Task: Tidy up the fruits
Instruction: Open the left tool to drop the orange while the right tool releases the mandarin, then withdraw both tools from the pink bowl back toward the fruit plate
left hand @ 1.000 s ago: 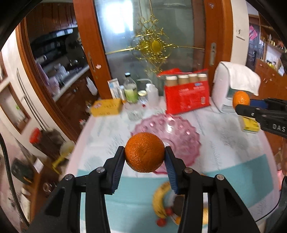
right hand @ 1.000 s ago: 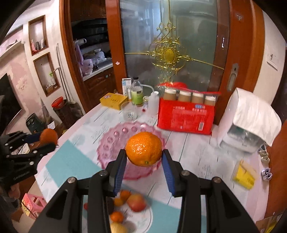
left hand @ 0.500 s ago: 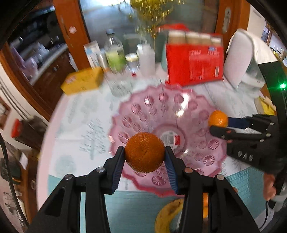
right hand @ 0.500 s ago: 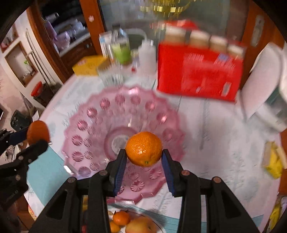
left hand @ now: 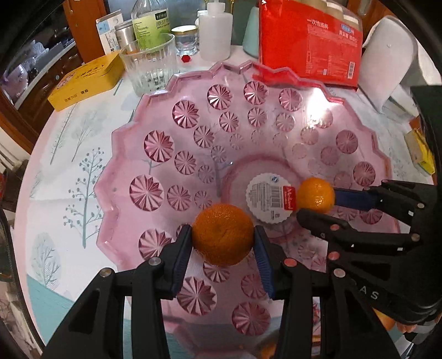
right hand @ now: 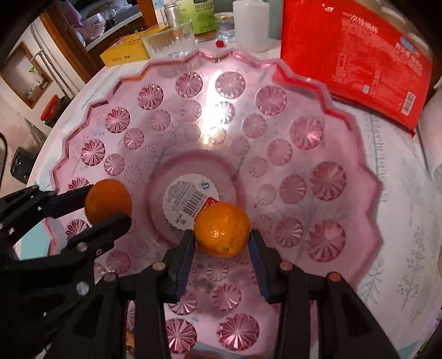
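Note:
A pink cut-glass bowl (left hand: 165, 143) with a barcode sticker at its centre fills both views; it also shows in the right wrist view (right hand: 304, 129). My left gripper (left hand: 222, 241) is shut on an orange (left hand: 222, 234), held low over the bowl's near left part. My right gripper (right hand: 222, 239) is shut on a second orange (right hand: 222, 229), held just right of the sticker. The right gripper shows in the left wrist view (left hand: 317, 203), and the left one in the right wrist view (right hand: 109, 205). The two oranges are apart.
Behind the bowl stand a ribbed glass (left hand: 149, 66), a yellow box (left hand: 85, 77), bottles (left hand: 149, 24), a white squeeze bottle (left hand: 215, 30) and a red package (left hand: 312, 44). A white appliance (left hand: 386, 69) is at far right. The tablecloth (left hand: 63, 154) reaches the table edge at left.
Both grippers have moved forward and down with their oranges, from above the table to low inside the pink bowl, and have come closer together.

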